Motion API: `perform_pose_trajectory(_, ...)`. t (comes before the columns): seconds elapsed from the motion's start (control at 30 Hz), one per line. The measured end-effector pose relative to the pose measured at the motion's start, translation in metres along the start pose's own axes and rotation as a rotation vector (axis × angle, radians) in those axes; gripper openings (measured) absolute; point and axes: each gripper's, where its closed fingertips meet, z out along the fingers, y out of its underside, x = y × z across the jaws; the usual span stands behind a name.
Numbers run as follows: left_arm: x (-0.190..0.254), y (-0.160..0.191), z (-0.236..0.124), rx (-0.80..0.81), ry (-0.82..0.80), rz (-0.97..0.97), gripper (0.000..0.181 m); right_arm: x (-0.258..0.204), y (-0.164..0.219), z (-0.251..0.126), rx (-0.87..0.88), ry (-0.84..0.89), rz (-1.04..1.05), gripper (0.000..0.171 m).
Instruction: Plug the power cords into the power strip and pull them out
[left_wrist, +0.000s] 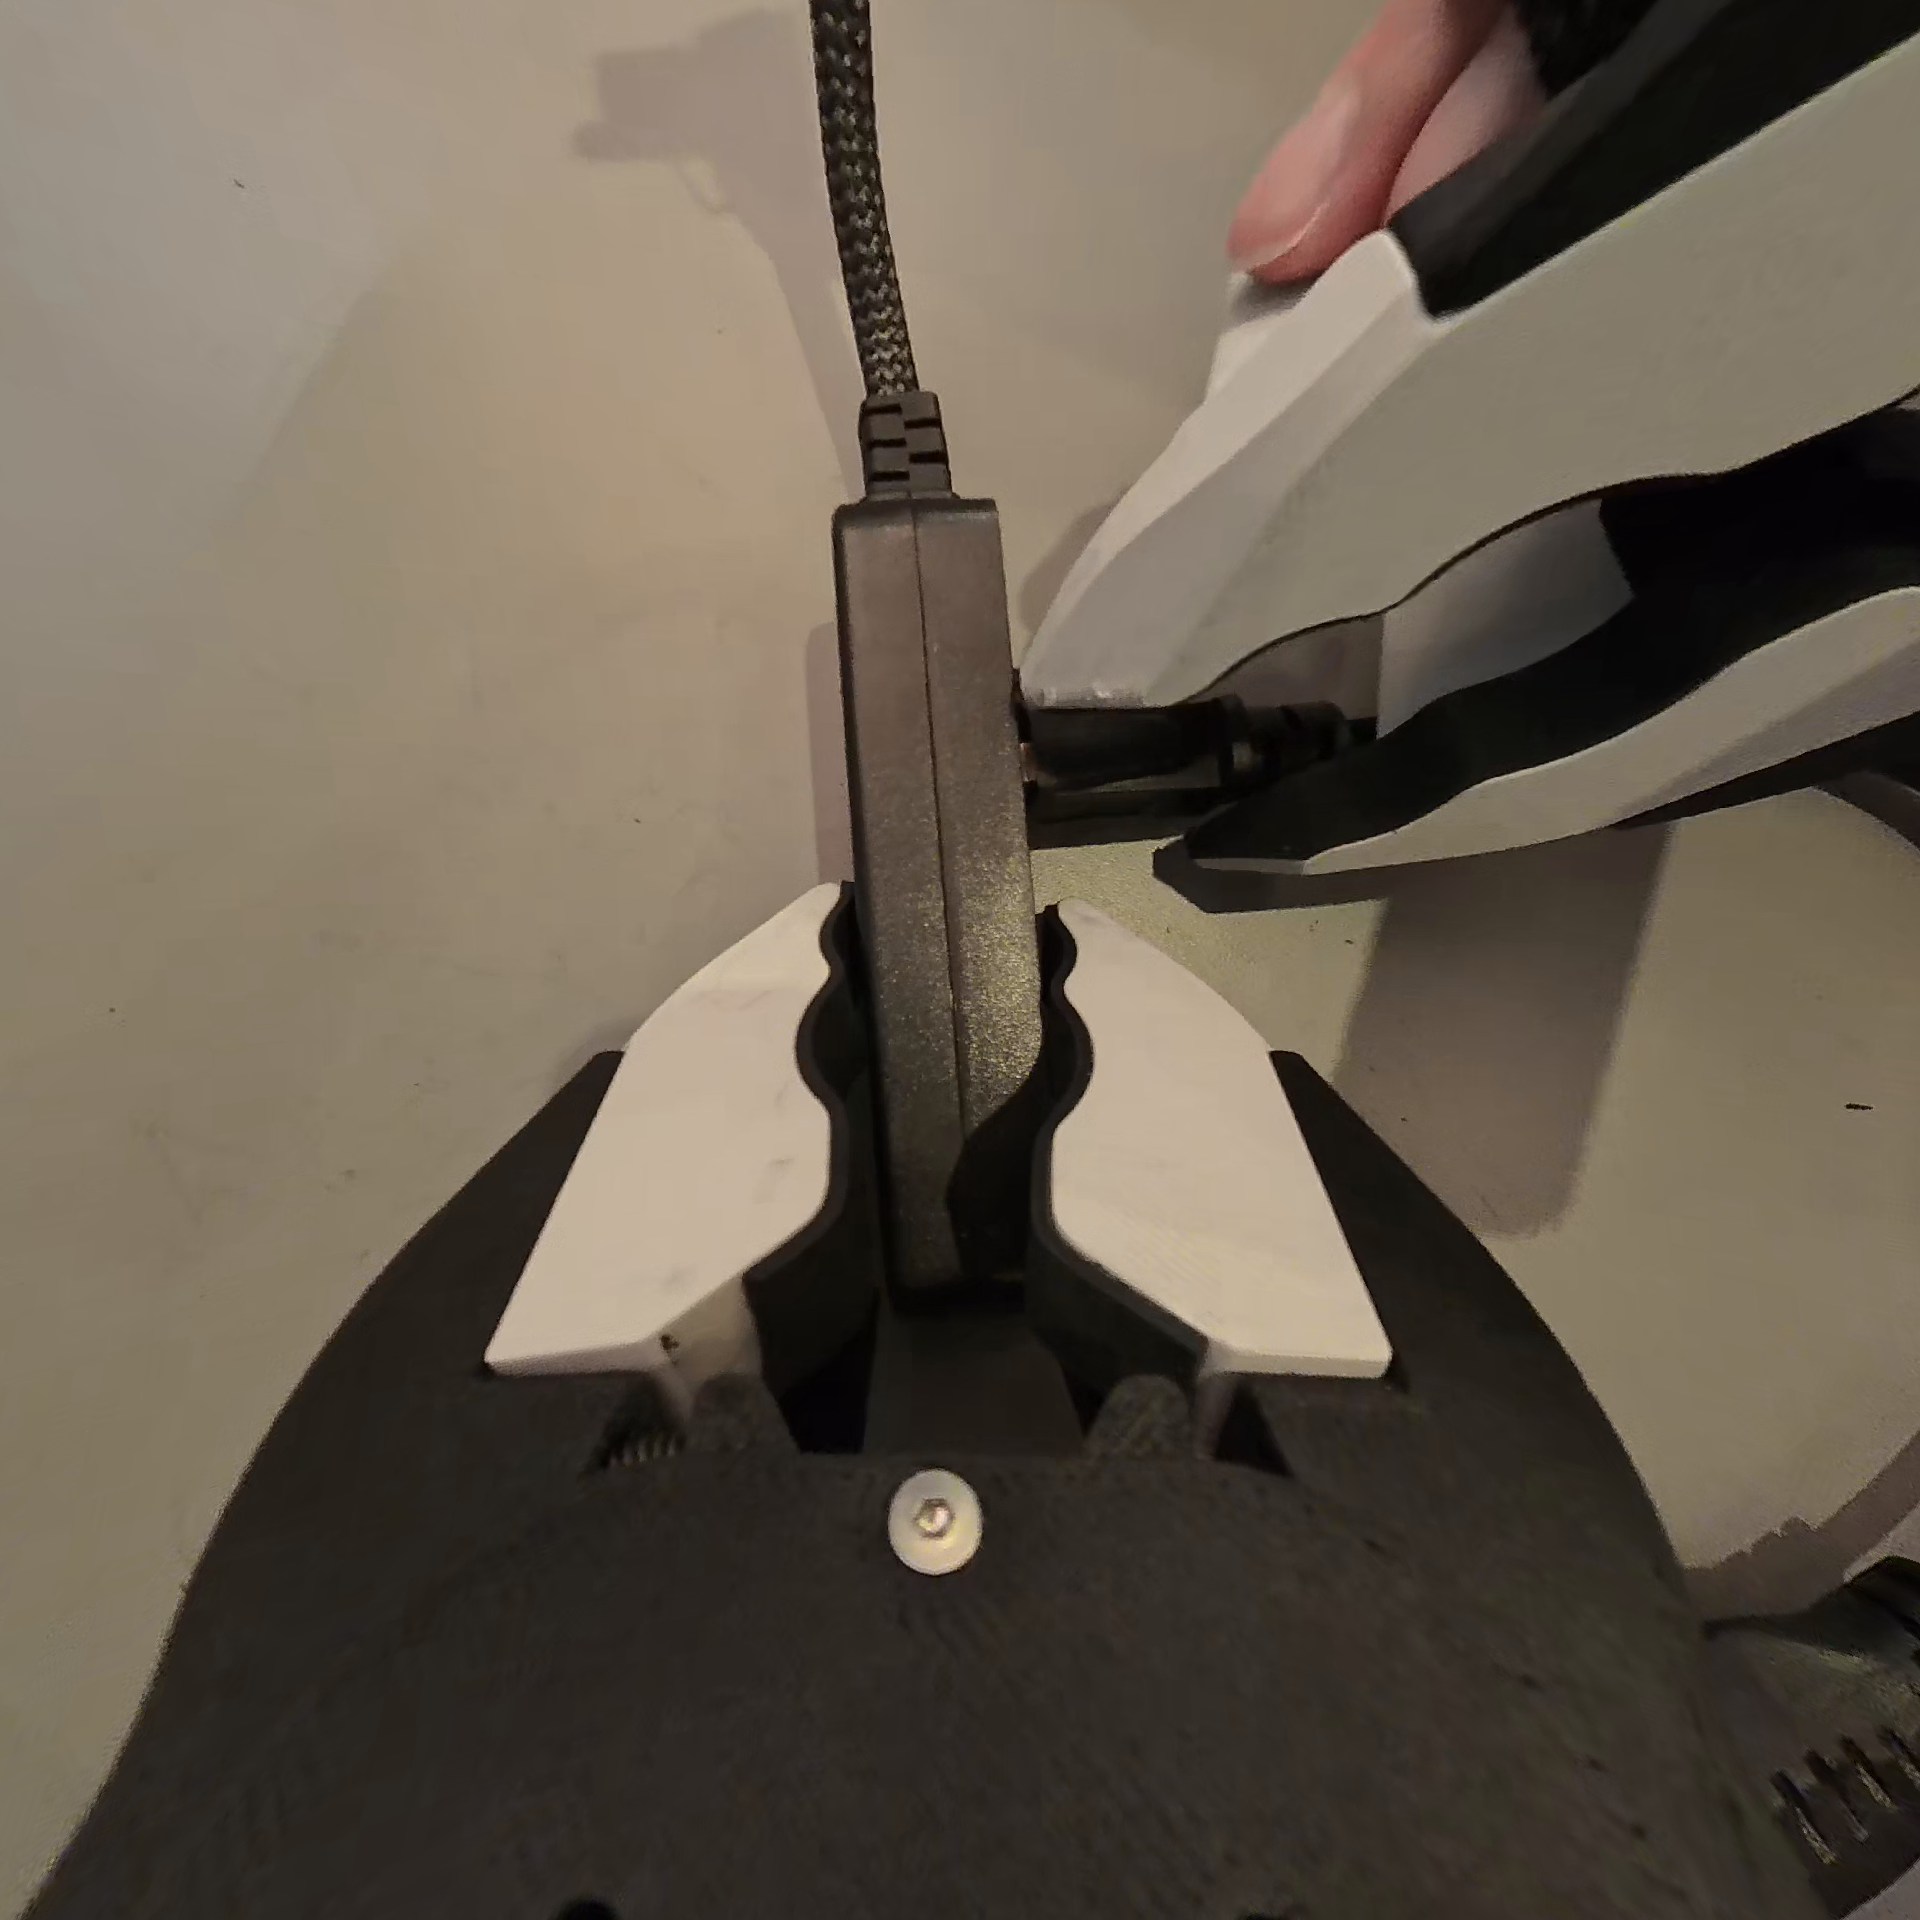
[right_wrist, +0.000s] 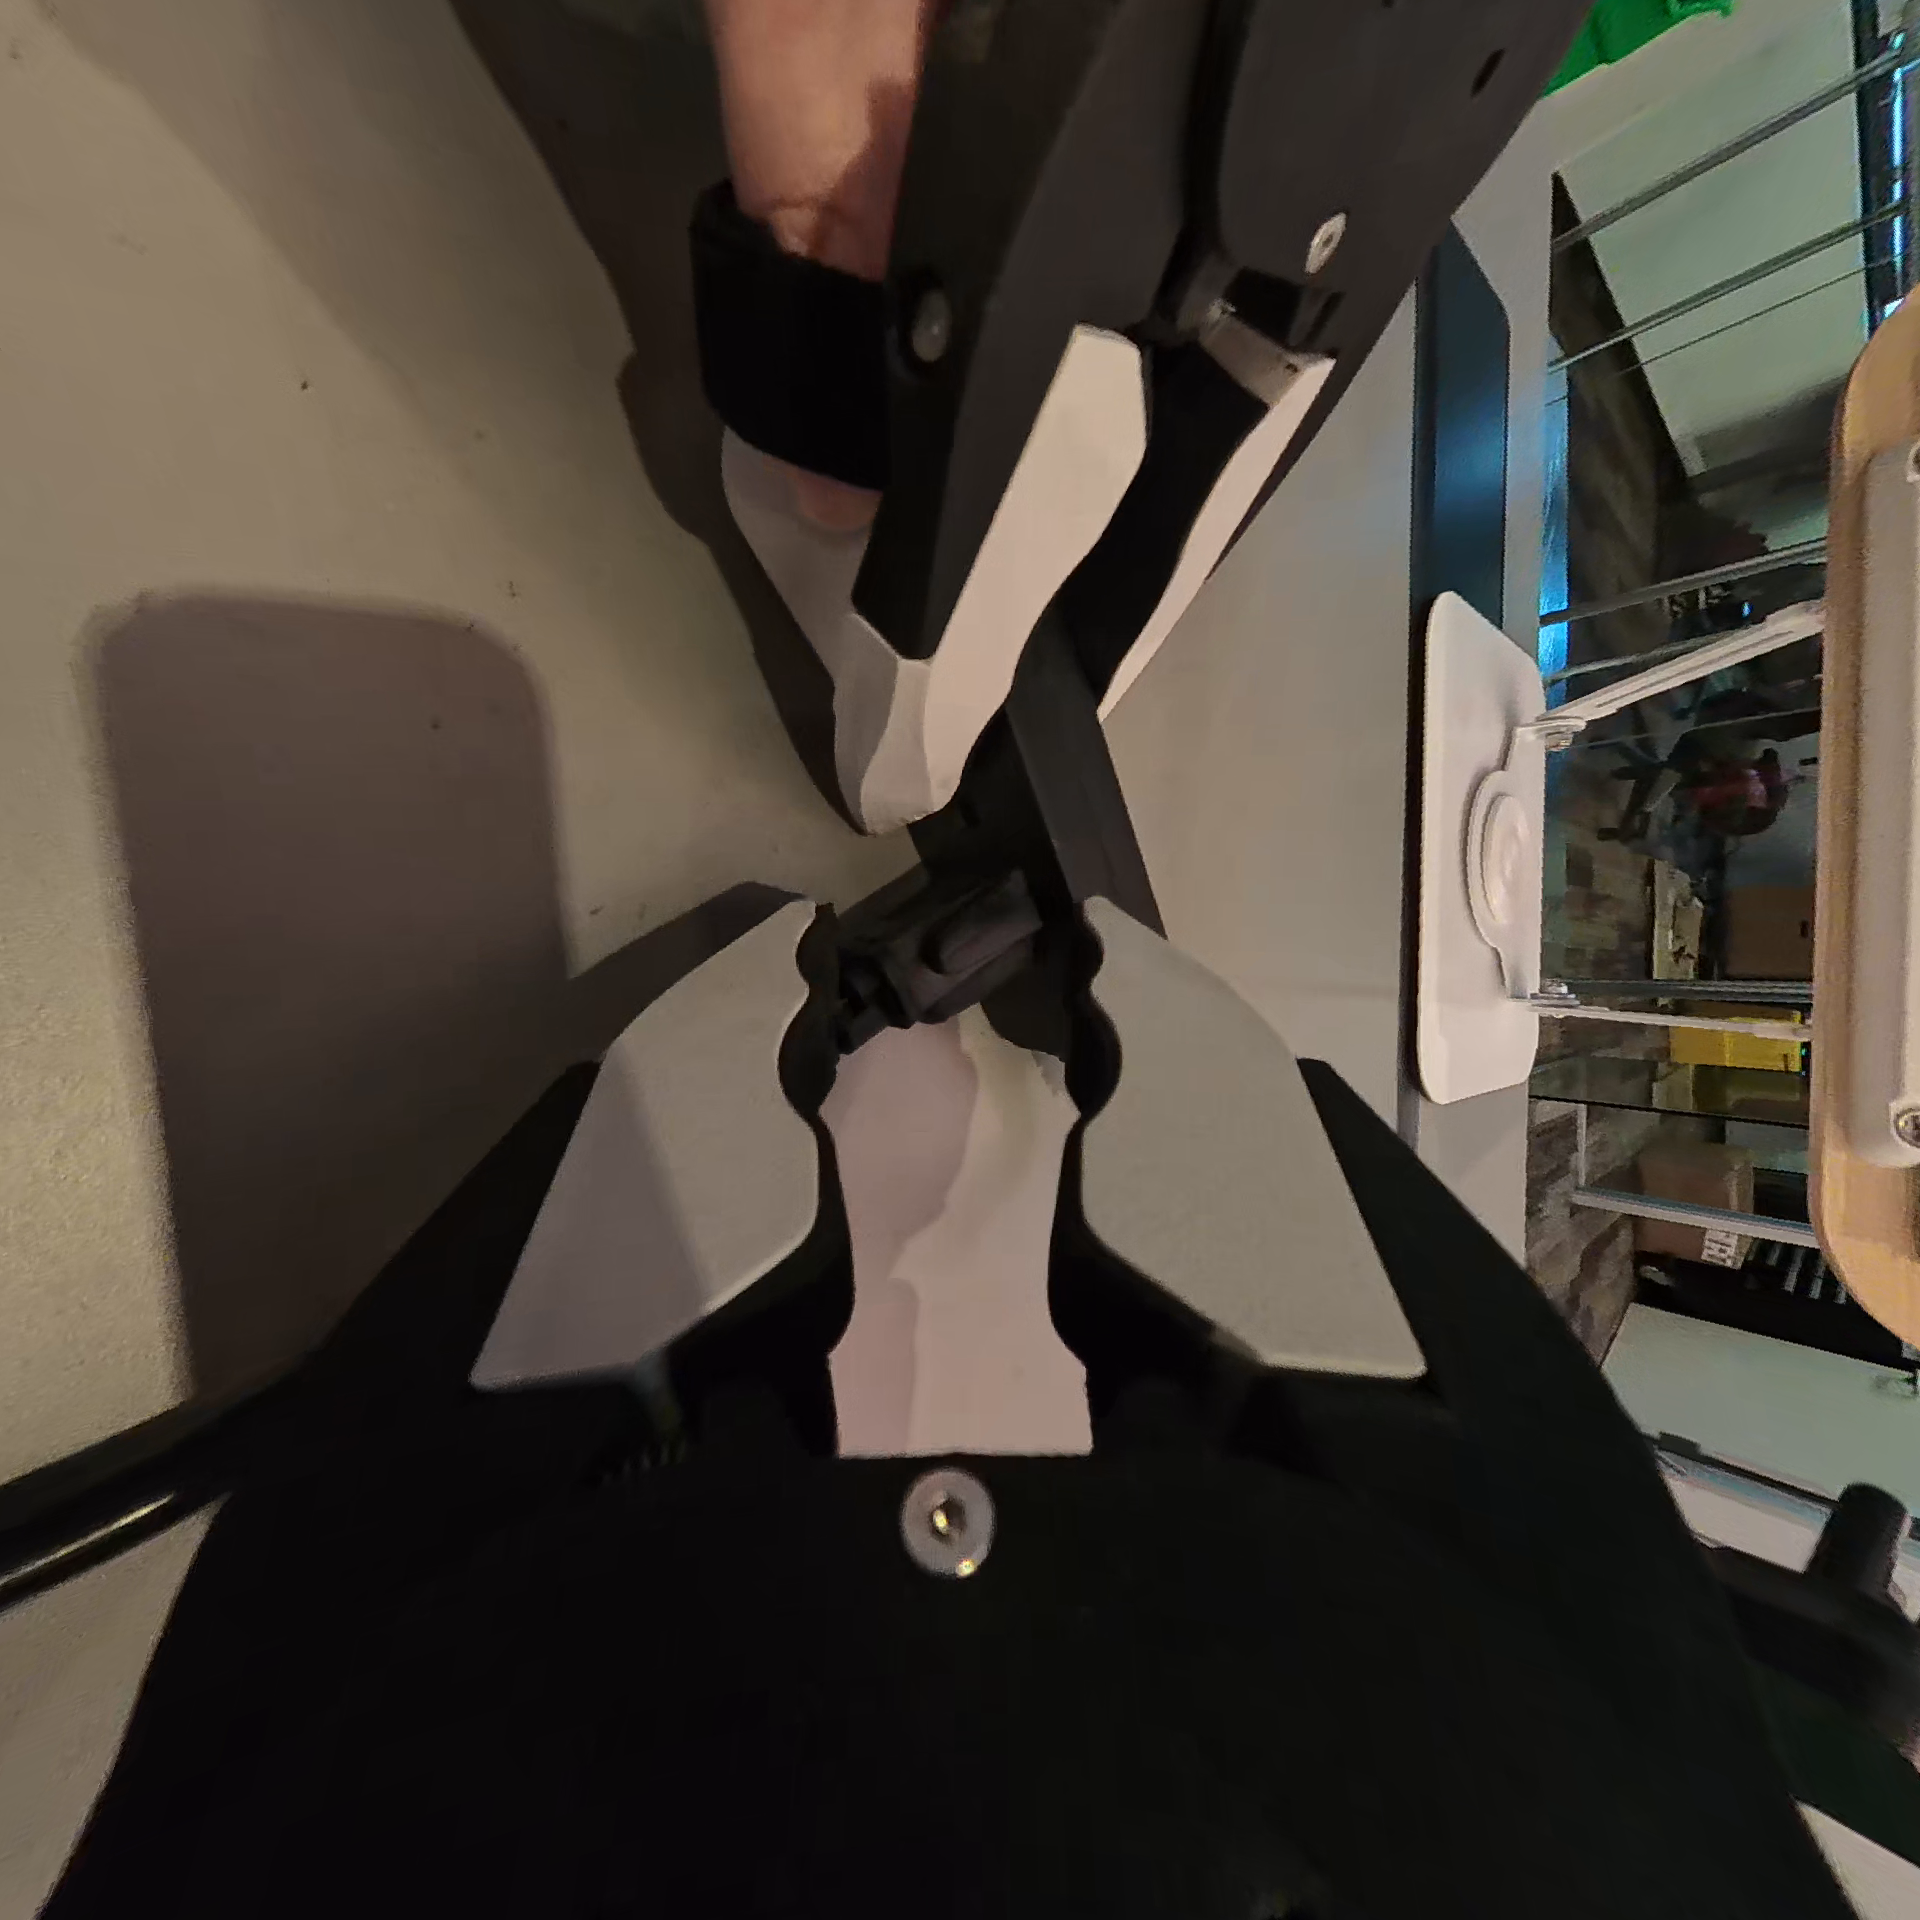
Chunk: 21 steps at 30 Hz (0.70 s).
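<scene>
In the left wrist view my left gripper (left_wrist: 945, 920) is shut on a flat black power strip (left_wrist: 935, 727), seen edge-on and upright. Its braided black cable (left_wrist: 868, 208) runs up and away. My right gripper (left_wrist: 1122, 774) comes in from the right, shut on a black plug (left_wrist: 1153, 743) at the strip's right face. A short bit of metal prong shows between plug and strip. In the right wrist view my right gripper (right_wrist: 951, 935) holds the plug (right_wrist: 935, 966) between its tips. The strip (right_wrist: 1081, 769) sits just beyond, held by the left gripper (right_wrist: 987, 665).
The pale tabletop (left_wrist: 312, 727) lies under both grippers. A hand's fingers (left_wrist: 1320, 166) rest on the right gripper. The table's edge (right_wrist: 1455, 468) runs along the right, with a white pad (right_wrist: 1475, 883) by it. A black cord (right_wrist: 83, 1507) crosses the lower left. My left and right fingertips are right by each other.
</scene>
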Motion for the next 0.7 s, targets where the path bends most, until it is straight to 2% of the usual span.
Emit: perform_pose_trajectory(0.7, -0.0004, 0.0000, 0.0006, -0.002, -0.003, -0.010, 0.031, -0.0011, 0.0016, 0.0012, -0.034, -0.011, 0.038, 0.044)
